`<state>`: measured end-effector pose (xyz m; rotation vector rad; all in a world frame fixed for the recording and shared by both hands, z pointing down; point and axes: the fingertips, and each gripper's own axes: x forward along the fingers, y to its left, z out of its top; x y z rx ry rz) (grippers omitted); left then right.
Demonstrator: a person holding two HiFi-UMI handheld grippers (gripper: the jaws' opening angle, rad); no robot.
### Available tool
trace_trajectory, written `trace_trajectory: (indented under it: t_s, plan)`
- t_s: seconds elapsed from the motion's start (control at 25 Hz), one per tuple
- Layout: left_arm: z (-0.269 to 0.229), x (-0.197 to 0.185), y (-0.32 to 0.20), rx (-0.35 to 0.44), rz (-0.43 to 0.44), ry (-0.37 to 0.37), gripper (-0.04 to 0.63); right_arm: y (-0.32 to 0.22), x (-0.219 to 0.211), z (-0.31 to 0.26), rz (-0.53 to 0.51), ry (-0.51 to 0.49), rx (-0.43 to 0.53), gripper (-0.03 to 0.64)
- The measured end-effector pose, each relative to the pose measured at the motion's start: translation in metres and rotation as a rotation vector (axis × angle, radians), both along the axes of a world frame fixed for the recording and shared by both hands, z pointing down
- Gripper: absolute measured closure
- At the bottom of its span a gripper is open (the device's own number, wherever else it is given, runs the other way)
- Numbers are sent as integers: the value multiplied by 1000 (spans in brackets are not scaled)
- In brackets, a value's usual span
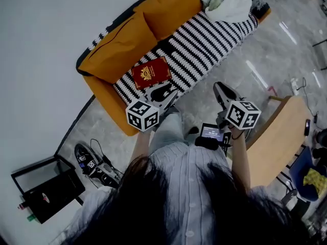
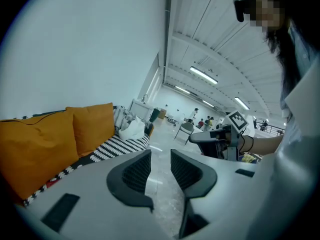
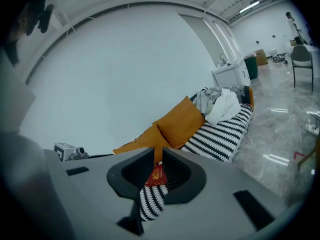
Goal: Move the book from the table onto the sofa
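A white wall (image 1: pixel 46 45) meets glossy grey marble floor (image 1: pixel 286 45) under ceiling strip lights (image 2: pixel 203 75).

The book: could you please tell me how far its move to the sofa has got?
Done: the book lies flat on the striped seat of the sofa, beside the cushions. In hand: nothing. The left gripper has its jaws apart and empty, and the right gripper shows a narrow gap holding nothing. Both are clear of the book. Left: nothing visible; the move looks complete.
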<state>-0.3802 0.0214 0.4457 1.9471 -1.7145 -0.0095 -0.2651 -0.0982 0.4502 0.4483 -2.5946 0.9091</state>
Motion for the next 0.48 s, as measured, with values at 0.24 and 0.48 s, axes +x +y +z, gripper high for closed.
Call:
trace_trajectory:
  t_s: [0.24,0.48]
  plan:
    - [-9,45,27,4,-29,-25,462,18,50,-10,-11,-21,27,556]
    - [-9,75,54,-4,-37,-36,462,36,81,-19,-9,-46,49,555]
